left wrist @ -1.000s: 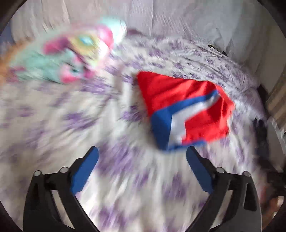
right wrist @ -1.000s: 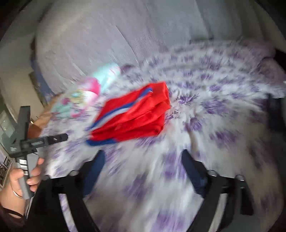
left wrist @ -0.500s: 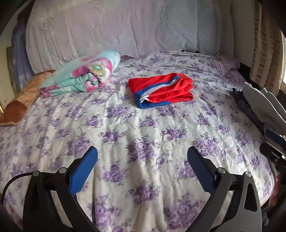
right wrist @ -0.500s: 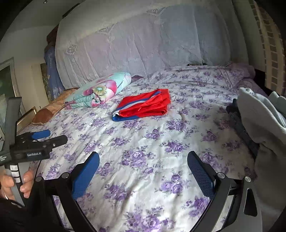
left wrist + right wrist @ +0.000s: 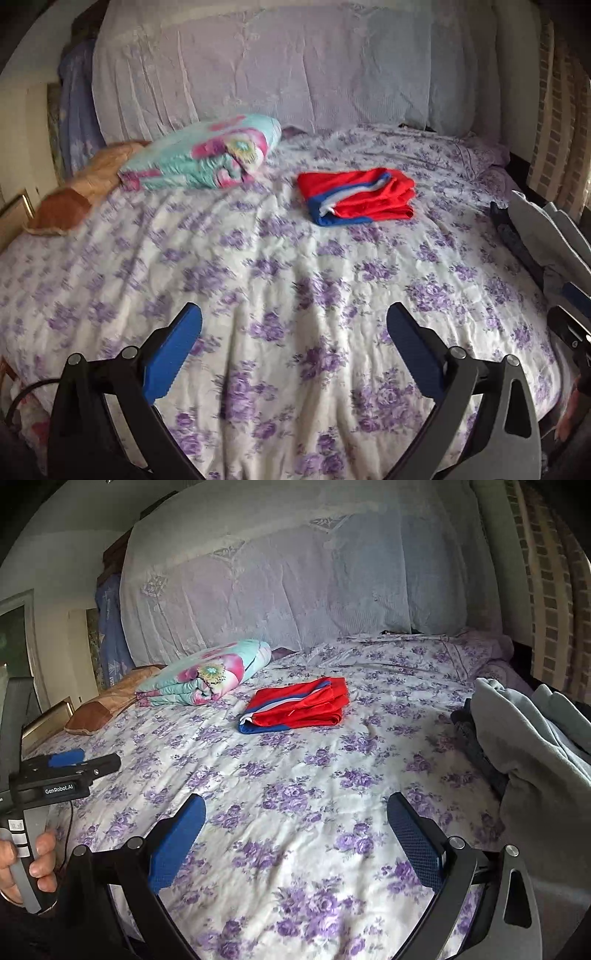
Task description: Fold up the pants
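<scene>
The red pants (image 5: 360,197) (image 5: 301,705) with a blue and white stripe lie folded into a compact stack on the far middle of the bed. My left gripper (image 5: 293,332) hovers open over the near part of the floral bedspread, well short of the pants, holding nothing. My right gripper (image 5: 295,818) is likewise open and empty above the near bedspread. In the right wrist view the left gripper's body (image 5: 55,771) shows at the left edge, held by a hand (image 5: 22,864).
A folded teal floral blanket (image 5: 207,153) (image 5: 207,672) and a brown pillow (image 5: 85,181) lie at the bed's back left. A pile of grey and dark clothes (image 5: 532,738) (image 5: 543,232) sits on the right edge. A draped headboard (image 5: 277,66) stands behind.
Both grippers have pulled back from close above the folded pants to the near side of the bed. The pants stay folded where they were. Both stay open.
</scene>
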`<control>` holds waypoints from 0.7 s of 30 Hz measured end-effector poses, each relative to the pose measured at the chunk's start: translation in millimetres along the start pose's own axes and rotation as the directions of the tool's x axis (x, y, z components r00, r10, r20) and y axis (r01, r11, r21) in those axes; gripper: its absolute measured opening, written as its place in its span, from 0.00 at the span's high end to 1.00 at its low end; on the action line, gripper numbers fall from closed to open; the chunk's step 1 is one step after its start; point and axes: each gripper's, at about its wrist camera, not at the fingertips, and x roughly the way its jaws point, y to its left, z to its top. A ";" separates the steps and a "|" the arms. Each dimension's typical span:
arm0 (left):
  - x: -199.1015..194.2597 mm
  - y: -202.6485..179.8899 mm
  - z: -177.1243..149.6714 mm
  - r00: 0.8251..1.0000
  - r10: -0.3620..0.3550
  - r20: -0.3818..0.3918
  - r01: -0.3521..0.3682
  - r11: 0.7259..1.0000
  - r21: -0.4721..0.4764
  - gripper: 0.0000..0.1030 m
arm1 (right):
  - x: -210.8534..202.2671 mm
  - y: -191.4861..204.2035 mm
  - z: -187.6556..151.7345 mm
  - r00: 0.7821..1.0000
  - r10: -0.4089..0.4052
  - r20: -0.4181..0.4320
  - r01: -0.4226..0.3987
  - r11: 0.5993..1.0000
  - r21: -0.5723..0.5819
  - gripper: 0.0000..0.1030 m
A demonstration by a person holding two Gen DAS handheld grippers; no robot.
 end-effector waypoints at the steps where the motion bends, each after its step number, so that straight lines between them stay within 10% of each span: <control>1: -3.8 -1.2 -0.8 1.000 0.011 0.014 -0.011 1.000 0.011 0.05 | -1.1 -0.3 -1.3 1.000 -0.001 -0.002 0.001 1.000 0.002 0.04; 21: 17.2 3.9 -2.3 0.996 0.035 -0.083 -0.036 0.999 -0.011 0.05 | 7.2 -4.9 -11.1 0.999 0.018 -0.047 -0.016 0.999 0.033 0.04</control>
